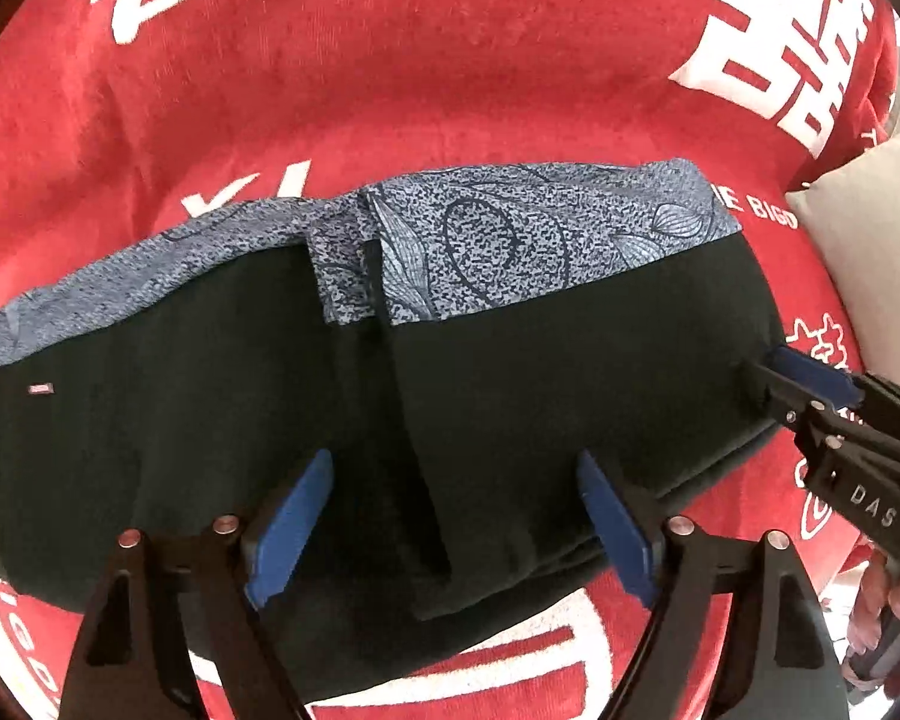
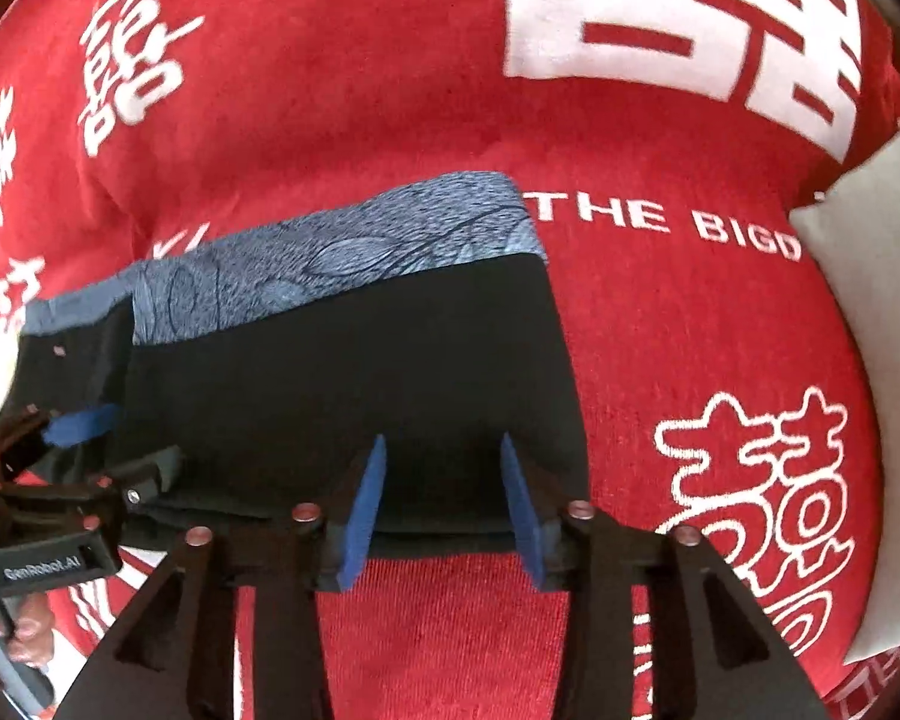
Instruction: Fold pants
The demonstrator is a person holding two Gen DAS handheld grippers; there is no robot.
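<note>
Right wrist: red blanket (image 2: 660,324) under pants (image 2: 354,360), pillow (image 2: 882,360) beside.

The folded black pants (image 1: 540,396) are smooth matt cloth, their blue-grey patterned waistband (image 1: 510,228) a finer speckled weave. They lie on a red cover with white lettering (image 1: 390,78), a napped, towel-like fabric, matt throughout. The left gripper (image 1: 456,534) and right gripper (image 2: 444,516) are matt black plastic with shiny metal rivets and dull blue rubbery pads (image 2: 363,516). The off-white cushion (image 2: 888,360) at the cover's right edge is plain smooth cloth.
</note>
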